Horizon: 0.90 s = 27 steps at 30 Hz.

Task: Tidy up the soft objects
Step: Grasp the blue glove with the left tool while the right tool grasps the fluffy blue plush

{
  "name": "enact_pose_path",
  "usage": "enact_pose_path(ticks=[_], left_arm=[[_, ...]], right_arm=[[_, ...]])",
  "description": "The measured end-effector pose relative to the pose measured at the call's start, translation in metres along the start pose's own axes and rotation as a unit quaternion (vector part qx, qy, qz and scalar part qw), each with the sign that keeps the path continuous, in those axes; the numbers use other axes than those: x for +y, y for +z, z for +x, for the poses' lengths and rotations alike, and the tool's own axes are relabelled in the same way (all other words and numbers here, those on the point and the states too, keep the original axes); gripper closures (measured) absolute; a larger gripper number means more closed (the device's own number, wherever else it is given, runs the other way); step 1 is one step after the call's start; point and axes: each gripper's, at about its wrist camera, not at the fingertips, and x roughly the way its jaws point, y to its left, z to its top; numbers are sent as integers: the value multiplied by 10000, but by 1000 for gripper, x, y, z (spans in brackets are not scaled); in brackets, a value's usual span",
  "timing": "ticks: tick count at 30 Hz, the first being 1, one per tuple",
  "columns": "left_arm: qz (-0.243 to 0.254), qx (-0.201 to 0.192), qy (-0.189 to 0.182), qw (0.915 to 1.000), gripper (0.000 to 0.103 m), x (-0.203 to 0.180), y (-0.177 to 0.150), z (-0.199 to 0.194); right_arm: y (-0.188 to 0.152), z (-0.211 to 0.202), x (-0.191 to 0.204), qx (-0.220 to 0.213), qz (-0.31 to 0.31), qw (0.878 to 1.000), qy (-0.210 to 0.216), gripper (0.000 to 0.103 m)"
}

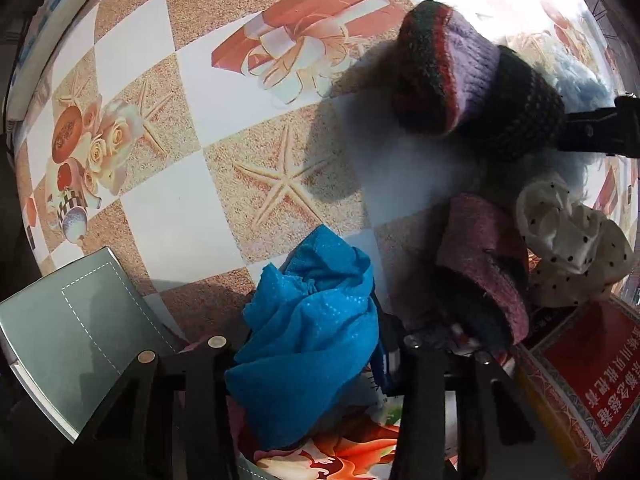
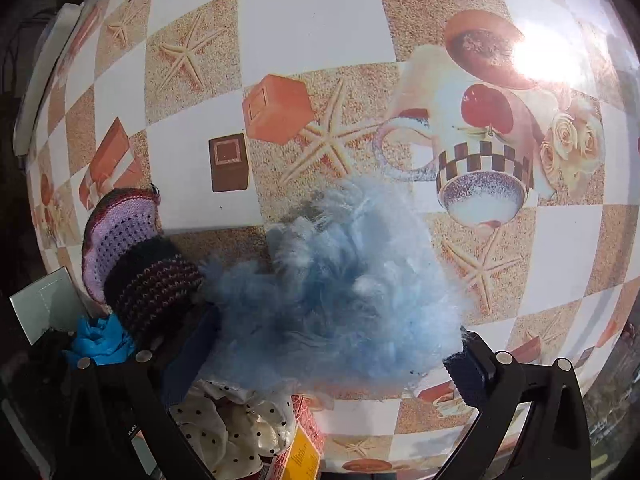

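between the spread left gripper (image 1: pixel 312 360) lies a blue cloth (image 1: pixel 308 344); only the right view shows the spread right gripper (image 2: pixel 316 364) around blue fluff (image 2: pixel 340 292).

The tablecloth (image 1: pixel 224 92) was white-and-tan checked with starfish, the scarf (image 1: pixel 316 340) bright blue, the fluffy fabric (image 2: pixel 340 292) pale blue, the knit hat (image 1: pixel 460 76) purple, red and dark-striped, and the cloth (image 1: pixel 572 256) cream with black dots.

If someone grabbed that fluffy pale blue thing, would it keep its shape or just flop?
The fluffy blue piece would probably flop and squash: its long loose fibres look airy and shapeless. It likely weighs little for its bulk. Stray wisps might snag on the right gripper, whose fingers sit wide apart on either side of it.
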Motion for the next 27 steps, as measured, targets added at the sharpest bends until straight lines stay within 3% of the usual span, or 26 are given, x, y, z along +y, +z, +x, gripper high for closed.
enact_pose_path(ticks=[1, 3, 4, 5, 11, 16, 23, 27], left_arm=[[4, -66, 36, 10000, 64, -1, -1, -2], [-19, -266, 158, 9995, 68, 0, -2, -9], [-85, -355, 169, 9992, 69, 2, -2, -14], [-196, -471, 152, 9986, 70, 6, -2, -20], [-658, -1312, 173, 9890, 70, 20, -6, -74], [-730, -1858, 160, 9797, 70, 11, -8, -116], [-45, -2446, 277, 9692, 70, -36, 1, -167], [384, -2637, 233, 9636, 70, -73, -4, -179]], right_arm=[[-3, -3, -1, -71, -51, 9999, -86, 14], [-12, -10, 2, -238, -288, 9992, -107, 45], [-15, -11, 4, -246, -372, 9990, 19, 67], [-18, -12, 4, -244, -394, 9989, 101, 72], [-35, -47, -20, -871, -366, 9942, 518, 74], [-50, -86, -43, -1522, -213, 9865, 561, 74], [-65, -113, -66, -1974, 284, 9768, 782, 74], [-72, -107, -76, -1968, 436, 9767, 737, 75]])
